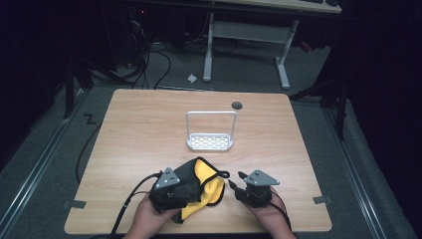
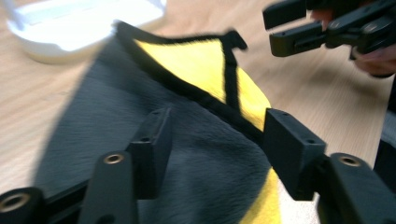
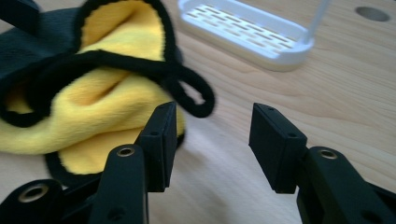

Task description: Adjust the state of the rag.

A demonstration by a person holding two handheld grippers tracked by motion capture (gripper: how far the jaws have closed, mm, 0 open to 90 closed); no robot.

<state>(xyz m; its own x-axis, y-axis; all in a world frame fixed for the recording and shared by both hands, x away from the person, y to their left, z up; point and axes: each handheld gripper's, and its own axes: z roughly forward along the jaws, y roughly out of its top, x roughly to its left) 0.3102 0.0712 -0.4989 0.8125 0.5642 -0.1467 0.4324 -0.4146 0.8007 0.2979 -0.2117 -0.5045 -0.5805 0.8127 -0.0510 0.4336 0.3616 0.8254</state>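
Cloth [image 1: 199, 186] was a crumpled two-sided towel: dark grey on one face, yellow on the other, black piping along the edge, with a small black hanging loop [image 3: 196, 95] sticking out toward the right side. It lay bunched on the near part of the table [image 1: 149, 129], between the two hands, partly folded over so the yellow inner face showed in a pocket. Left gripper [image 2: 215, 149] was released, jaws wide apart, hovering over the grey face with the cloth under and between them but pads not pressing on it. Right gripper [image 3: 212, 142] was also released, jaws spread over bare wood just beside the loop, not touching it; its left jaw sat close to the yellow fold. A white slotted tray [image 1: 210, 142] with a tall wire handle stood near the table centre, beyond the cloth and apart from it. A round cable hole [image 1: 237, 105] sat farther back. Nothing lay between either gripper and the cloth. The left gripper view was motion-blurred, so fine contact there was hard to judge.
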